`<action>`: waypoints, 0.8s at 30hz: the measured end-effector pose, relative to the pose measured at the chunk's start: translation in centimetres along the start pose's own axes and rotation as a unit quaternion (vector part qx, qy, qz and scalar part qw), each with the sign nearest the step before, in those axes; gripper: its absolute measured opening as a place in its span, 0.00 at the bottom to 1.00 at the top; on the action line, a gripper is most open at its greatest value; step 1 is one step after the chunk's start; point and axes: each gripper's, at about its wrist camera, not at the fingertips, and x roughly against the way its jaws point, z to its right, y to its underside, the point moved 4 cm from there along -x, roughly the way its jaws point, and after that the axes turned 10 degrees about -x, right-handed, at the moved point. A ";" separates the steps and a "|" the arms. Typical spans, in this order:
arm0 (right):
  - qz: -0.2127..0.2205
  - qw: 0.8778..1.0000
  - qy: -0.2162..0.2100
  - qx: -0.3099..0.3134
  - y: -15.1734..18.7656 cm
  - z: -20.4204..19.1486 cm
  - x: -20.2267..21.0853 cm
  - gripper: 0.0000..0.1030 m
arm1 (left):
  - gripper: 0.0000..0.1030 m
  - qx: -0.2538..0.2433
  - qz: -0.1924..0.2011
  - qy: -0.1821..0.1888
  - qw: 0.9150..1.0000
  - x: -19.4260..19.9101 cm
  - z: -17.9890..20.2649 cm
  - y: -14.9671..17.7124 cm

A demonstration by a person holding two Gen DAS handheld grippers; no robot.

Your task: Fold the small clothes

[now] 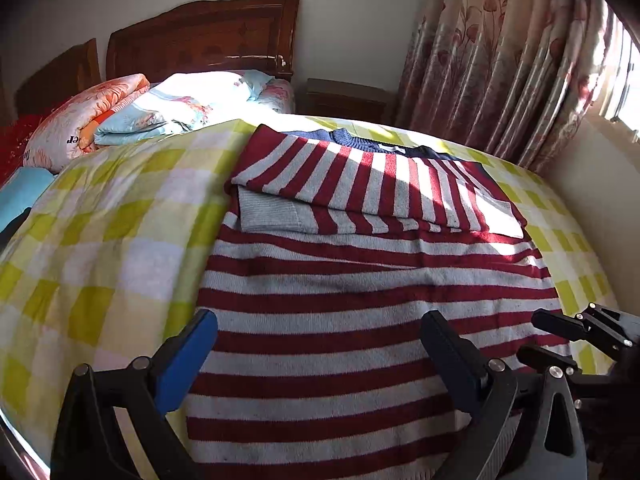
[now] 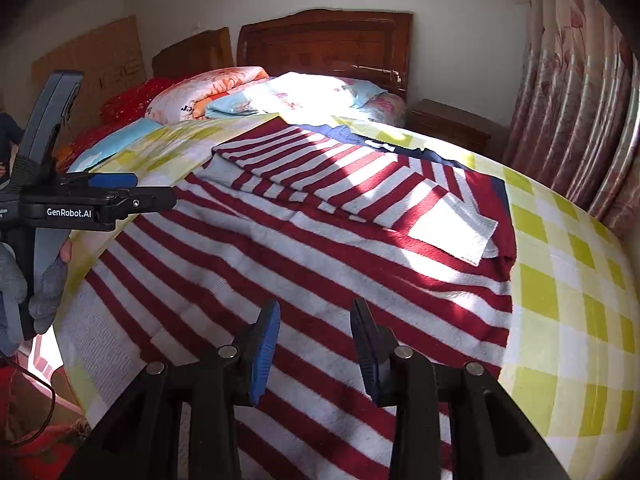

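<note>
With both our left claw [image 1: 320, 360] and right claw [image 2: 316, 352] released above the striped sweater [image 1: 360, 320], we risk pinching the checked blanket [image 1: 100, 240] underneath and disturbing the folded sleeves [image 1: 360, 196].

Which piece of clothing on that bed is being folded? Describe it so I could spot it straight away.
Find the bed with the dark wooden headboard; its near part is covered by a yellow-and-white checked blanket. Spread flat on that blanket is the striped sweater, its sleeves already folded across the chest. Unlike the floral quilts piled by the headboard, it has bold dark-red and pale-grey stripes and a navy collar.
</note>
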 end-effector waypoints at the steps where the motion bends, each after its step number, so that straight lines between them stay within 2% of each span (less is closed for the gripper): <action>1: -0.005 1.000 -0.007 0.025 1.4 -2.1 0.1 0.36 | 1.00 -0.006 0.002 0.006 1.000 0.9 0.6 1.3; 4: -0.012 0.996 0.010 0.084 4.8 -6.8 0.2 0.36 | 1.00 -0.037 0.014 -0.030 0.999 2.8 2.4 4.3; 6: -0.010 0.995 0.011 0.095 6.3 -8.5 0.8 0.36 | 1.00 -0.047 0.008 -0.022 0.999 3.3 3.4 6.4; 7: -0.013 0.995 0.010 0.098 6.8 -9.0 1.0 0.36 | 1.00 -0.058 0.002 -0.032 0.998 3.1 3.8 7.3; 9: -0.018 0.992 0.037 0.116 8.0 -9.7 0.9 0.36 | 1.00 -0.094 -0.024 -0.080 0.992 1.3 4.3 9.3; 10: -0.015 0.990 0.055 0.129 8.5 -9.7 0.6 0.37 | 1.00 -0.071 0.003 -0.065 0.995 1.3 3.4 9.7; 11: -0.007 0.990 0.051 0.131 8.9 -9.3 1.1 0.37 | 1.00 -0.042 -0.004 -0.041 0.998 1.2 2.5 10.2; 13: -0.025 0.994 0.030 0.102 9.4 -7.5 2.2 0.37 | 1.00 -0.060 -0.006 -0.040 0.997 1.5 2.4 10.7; 14: -0.038 0.996 0.017 0.083 9.8 -6.2 2.8 0.41 | 1.00 -0.061 -0.011 -0.035 0.997 1.7 2.3 10.9; 17: -0.034 0.998 -0.019 0.040 11.9 -2.1 5.6 0.43 | 1.00 -0.066 -0.020 -0.034 0.997 2.4 2.9 11.6; 19: -0.018 0.999 -0.007 0.038 13.2 -0.5 7.1 0.34 | 1.00 -0.067 -0.020 -0.031 0.997 2.7 4.0 11.8; 24: -0.018 1.000 -0.002 0.025 13.6 1.0 8.1 0.31 | 1.00 -0.067 -0.016 -0.024 0.997 2.8 4.9 11.9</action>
